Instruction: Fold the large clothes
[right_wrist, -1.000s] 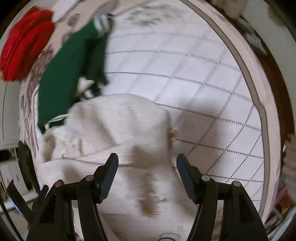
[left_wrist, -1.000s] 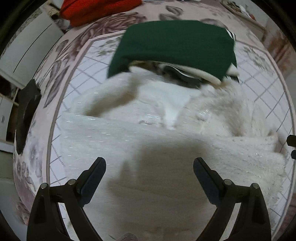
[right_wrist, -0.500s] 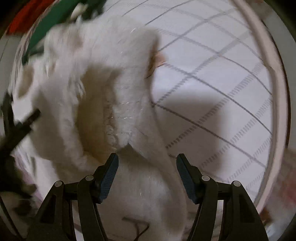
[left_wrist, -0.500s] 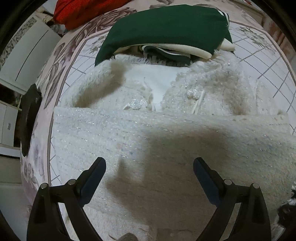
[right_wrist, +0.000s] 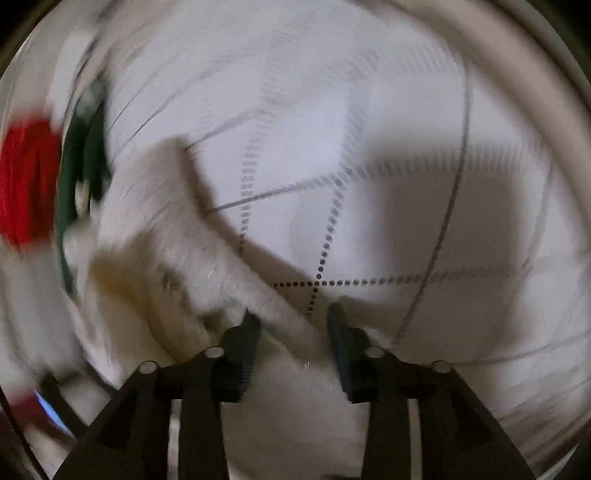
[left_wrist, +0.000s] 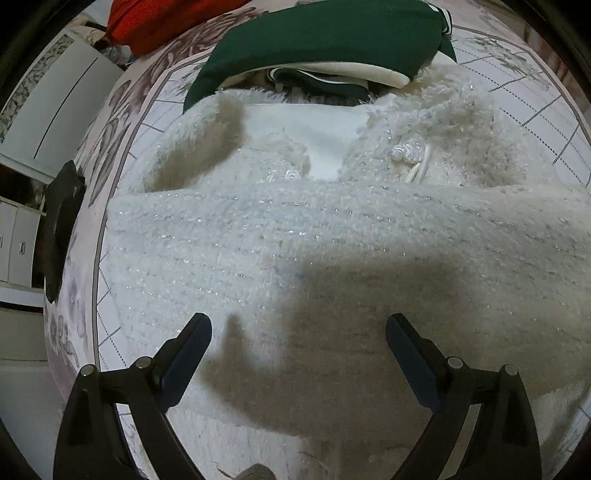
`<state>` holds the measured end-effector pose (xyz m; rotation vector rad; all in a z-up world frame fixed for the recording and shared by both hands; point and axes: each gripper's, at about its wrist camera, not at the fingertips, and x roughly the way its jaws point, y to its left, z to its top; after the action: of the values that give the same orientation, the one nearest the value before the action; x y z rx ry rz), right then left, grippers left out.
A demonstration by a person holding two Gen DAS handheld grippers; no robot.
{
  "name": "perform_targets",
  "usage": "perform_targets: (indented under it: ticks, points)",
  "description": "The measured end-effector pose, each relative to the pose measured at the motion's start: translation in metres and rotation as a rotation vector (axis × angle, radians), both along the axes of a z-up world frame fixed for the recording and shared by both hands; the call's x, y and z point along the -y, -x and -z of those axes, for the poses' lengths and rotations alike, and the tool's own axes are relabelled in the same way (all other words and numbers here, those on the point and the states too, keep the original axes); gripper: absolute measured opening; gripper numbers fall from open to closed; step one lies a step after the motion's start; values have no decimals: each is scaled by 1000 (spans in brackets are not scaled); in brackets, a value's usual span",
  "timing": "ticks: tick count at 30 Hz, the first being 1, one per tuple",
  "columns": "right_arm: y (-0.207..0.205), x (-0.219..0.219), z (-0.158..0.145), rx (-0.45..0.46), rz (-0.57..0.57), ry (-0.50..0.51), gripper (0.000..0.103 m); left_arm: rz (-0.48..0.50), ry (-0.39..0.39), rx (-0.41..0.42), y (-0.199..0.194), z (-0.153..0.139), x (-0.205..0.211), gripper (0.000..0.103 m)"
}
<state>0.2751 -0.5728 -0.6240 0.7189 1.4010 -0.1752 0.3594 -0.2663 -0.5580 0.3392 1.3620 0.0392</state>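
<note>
Across the lower frame the fuzzy white cardigan (left_wrist: 295, 240) spreads beneath the released left gripper (left_wrist: 298, 341), while the right gripper (right_wrist: 293, 332) is closing around its edge.

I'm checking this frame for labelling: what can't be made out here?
- Right wrist view: motion blur hides whether the closing right gripper pinches the white fuzzy garment.
- Left wrist view: the garment's near hem is cut off by the bottom edge.
- The green garment hides clothes beneath.
</note>
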Motion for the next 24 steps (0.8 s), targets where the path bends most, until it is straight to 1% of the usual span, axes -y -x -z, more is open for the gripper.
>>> perform_targets:
  ticks: [1,2,3,4,5,6,8,9,10,12,13,14,17,20,22,24]
  points:
    - [-7,-14,-6,11,-114,60,47,2,-2,2,2,1,0,97]
    - [-13,-24,-7,16,-195,106,49,2,-5,1,2,2,0,97]
    - [-21,-35,-6,22,-291,162,49,1,-7,-3,2,4,1,97]
    - [-28,-42,-2,22,-349,221,49,-2,-9,-8,3,7,0,97]
    - [-37,-41,3,17,-364,286,43,-4,-10,-7,3,7,0,97]
    - [-40,-24,12,12,-268,224,42,-5,-16,-1,4,8,-2,97]
    - [-35,7,31,-44,-50,32,42,-10,-19,2,6,6,-5,97]
    - [-33,10,31,-42,-17,11,42,-22,-15,6,7,3,-9,97]
    - [-31,4,28,-41,-31,19,41,-41,-7,16,10,-2,-16,97]
    - [-25,-5,32,-51,-53,-34,41,-65,-5,24,15,-7,-29,97]
    - [-16,-11,38,-67,-36,-81,33,-78,-7,23,18,-9,-36,97]
    - [-8,-15,42,-79,-28,-100,18,-91,-7,19,21,-9,-44,97]
    - [10,-19,43,-73,32,-133,9,-123,-14,13,31,-11,-66,97]
    - [32,-10,48,-84,182,-236,7,-145,-26,9,39,-12,-92,97]
    - [46,-16,51,-95,232,-284,7,-152,-25,11,41,-14,-103,97]
    - [56,-29,53,-110,248,-324,7,-150,-22,20,43,-17,-115,97]
